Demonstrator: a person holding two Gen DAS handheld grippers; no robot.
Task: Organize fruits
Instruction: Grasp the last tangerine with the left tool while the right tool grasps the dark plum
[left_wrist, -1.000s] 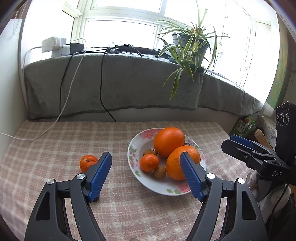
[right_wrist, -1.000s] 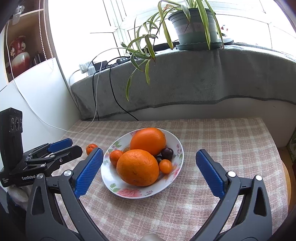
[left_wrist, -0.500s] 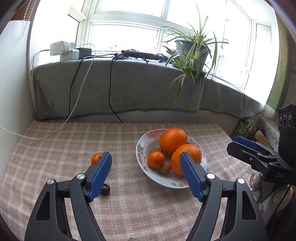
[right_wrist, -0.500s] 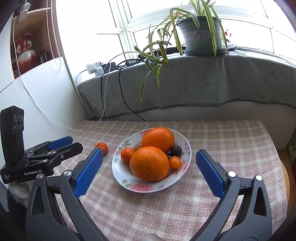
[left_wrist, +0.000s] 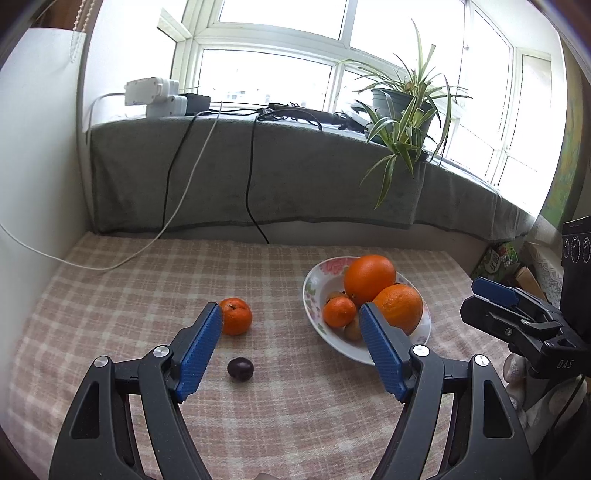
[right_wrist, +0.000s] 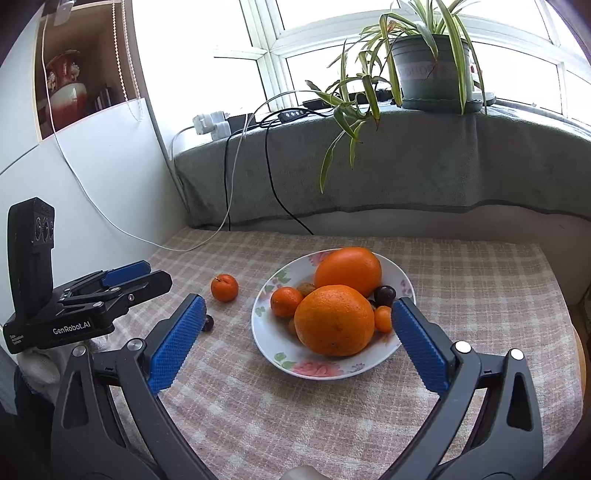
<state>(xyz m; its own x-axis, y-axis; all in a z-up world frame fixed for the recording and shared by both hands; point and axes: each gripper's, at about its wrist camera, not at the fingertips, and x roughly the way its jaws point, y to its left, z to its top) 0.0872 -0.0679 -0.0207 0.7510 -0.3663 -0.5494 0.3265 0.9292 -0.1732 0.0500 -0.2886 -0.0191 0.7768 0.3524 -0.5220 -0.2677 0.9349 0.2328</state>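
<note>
A flowered white plate (left_wrist: 314, 291) (right_wrist: 317, 367) on the checked cloth holds two big oranges (left_wrist: 369, 278) (right_wrist: 334, 319), a small tangerine (left_wrist: 339, 312) (right_wrist: 285, 301), a dark plum (right_wrist: 385, 295) and other small fruits. A loose tangerine (left_wrist: 235, 315) (right_wrist: 224, 288) and a dark plum (left_wrist: 240, 368) (right_wrist: 209, 323) lie on the cloth left of the plate. My left gripper (left_wrist: 290, 321) is open and empty, above the loose plum. My right gripper (right_wrist: 295, 317) is open and empty, in front of the plate.
A grey-covered windowsill (left_wrist: 295, 177) runs along the back with a potted plant (right_wrist: 432, 55), power adapters (left_wrist: 155, 96) and cables hanging onto the table. A white wall (right_wrist: 92, 177) bounds the left side. The table edge (right_wrist: 565, 295) drops off at the right.
Both grippers have drawn back and swung left. The loose dark plum has come into view between my left fingers. Both stay open.
</note>
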